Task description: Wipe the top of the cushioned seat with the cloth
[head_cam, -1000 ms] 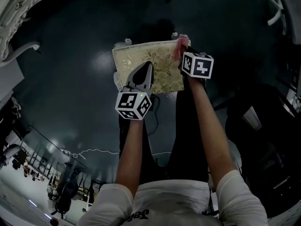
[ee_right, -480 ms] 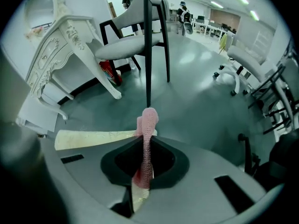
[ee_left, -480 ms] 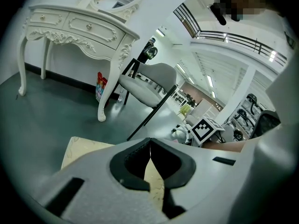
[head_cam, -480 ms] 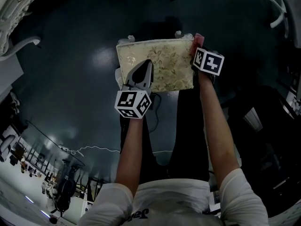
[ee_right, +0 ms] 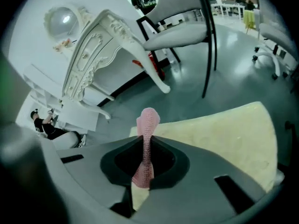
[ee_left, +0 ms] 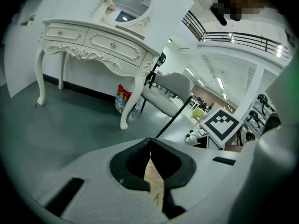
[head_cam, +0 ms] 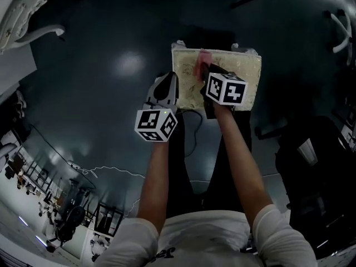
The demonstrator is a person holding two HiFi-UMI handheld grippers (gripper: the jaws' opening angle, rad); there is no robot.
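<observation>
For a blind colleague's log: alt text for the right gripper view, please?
The right gripper is shut on a pink cloth that sticks up between its jaws, with a cream cushioned seat lying beyond. Behind stand a white dressing table and a grey chair on a dark floor.

Cloth (ee_right: 148, 121) pink, seat (head_cam: 250, 71) cream with a faint floral pattern — floor (head_cam: 111, 26) dark teal.

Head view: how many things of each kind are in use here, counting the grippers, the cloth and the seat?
grippers: 2 (left gripper, right gripper)
pink cloth: 1
cushioned seat: 1
Total: 4
</observation>
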